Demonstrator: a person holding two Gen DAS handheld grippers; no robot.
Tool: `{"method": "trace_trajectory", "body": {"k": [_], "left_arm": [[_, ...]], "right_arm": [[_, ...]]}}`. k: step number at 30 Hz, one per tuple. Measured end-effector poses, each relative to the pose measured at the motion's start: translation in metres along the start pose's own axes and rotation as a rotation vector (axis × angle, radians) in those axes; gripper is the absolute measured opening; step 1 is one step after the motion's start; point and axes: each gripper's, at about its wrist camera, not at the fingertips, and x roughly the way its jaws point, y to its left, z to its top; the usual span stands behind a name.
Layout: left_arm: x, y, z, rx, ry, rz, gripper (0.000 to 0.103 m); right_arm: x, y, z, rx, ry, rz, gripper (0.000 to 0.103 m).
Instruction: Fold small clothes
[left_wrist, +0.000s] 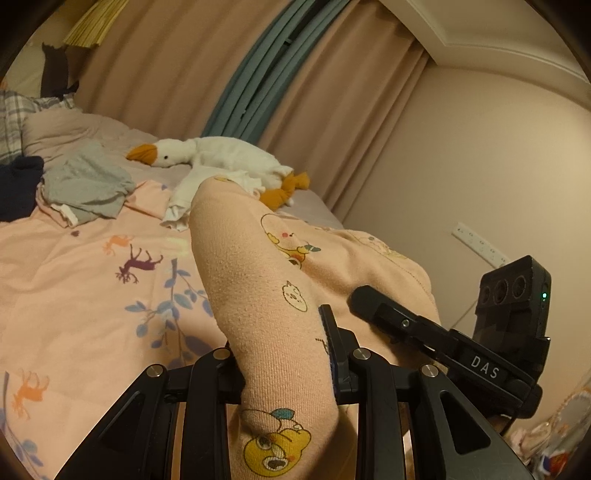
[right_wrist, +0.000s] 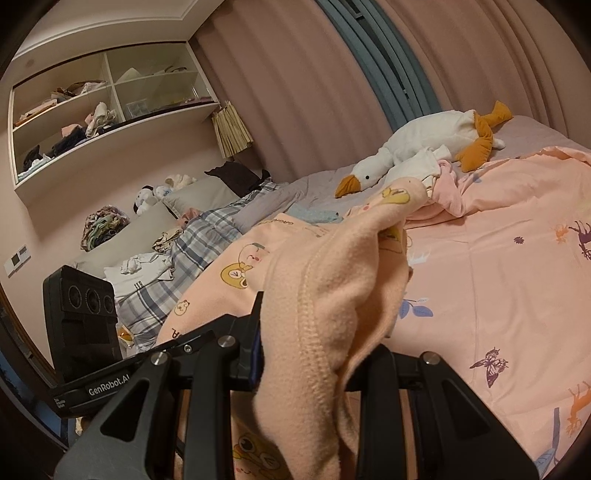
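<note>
A home bedroom. A bed (right_wrist: 498, 236) fills the room under a pink duvet (left_wrist: 74, 280) printed with deer and leaves; a plush goose (left_wrist: 221, 155) lies on it beside loose clothes (left_wrist: 85, 184). Pink curtains (left_wrist: 166, 74) hang floor-length behind. Pillows (right_wrist: 192, 192) and small soft toys (right_wrist: 147, 195) sit at the head, below wall shelves (right_wrist: 110, 99) heaped with garments.

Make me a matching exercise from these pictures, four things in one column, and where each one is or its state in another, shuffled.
Things:
1. peach garment
2. goose plush
3. grey garment
4. shelves

Place or state:
A. on the wall, cluttered with clothes
B. crumpled on the bedspread
C. held by both tools
D. lying by the curtain

Pairs: 1-C (left tool, right tool), 2-D, 3-B, 4-A
</note>
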Motion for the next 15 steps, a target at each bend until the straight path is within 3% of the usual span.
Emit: {"method": "trace_trajectory", "body": {"k": [15], "left_arm": [[-0.0002, -0.0031, -0.0012, 0.015, 0.002, 0.019, 0.026]], "right_arm": [[0.0042, 0.0009, -0.0033, 0.001, 0.004, -0.013, 0.028]]}}
